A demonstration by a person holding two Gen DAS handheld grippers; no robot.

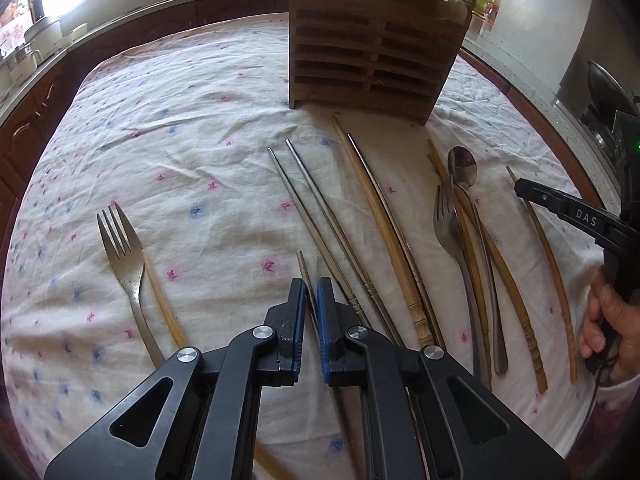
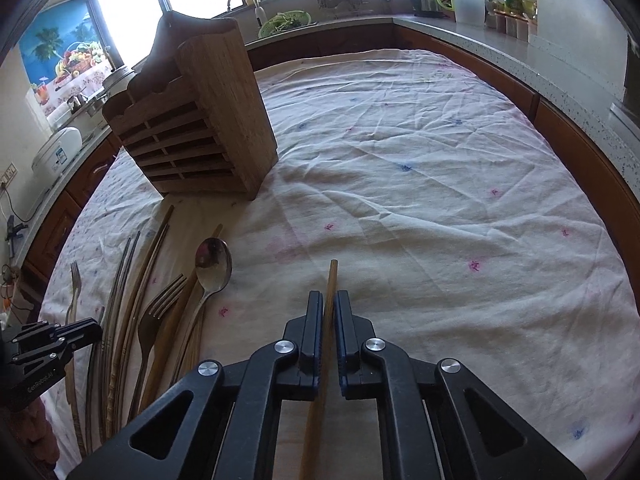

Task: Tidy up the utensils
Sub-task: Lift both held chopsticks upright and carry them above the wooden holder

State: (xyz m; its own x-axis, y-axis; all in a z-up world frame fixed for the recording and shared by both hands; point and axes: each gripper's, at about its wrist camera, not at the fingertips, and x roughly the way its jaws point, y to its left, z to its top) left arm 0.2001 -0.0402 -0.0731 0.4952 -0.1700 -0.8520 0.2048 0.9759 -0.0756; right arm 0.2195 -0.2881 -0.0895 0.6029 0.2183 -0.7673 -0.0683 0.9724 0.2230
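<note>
The desk (image 2: 440, 140) is covered by a creased white cloth (image 1: 192, 128) printed with small pink and blue flowers. A slatted wooden utensil holder (image 1: 372, 52) stands upright on it at the far side. In front lie a fork (image 1: 120, 256) over a wooden chopstick (image 1: 160, 300), two metal chopsticks (image 1: 316, 216), more wooden chopsticks (image 1: 384, 220), a second fork (image 1: 448, 224) and a spoon (image 1: 462, 168).
</note>
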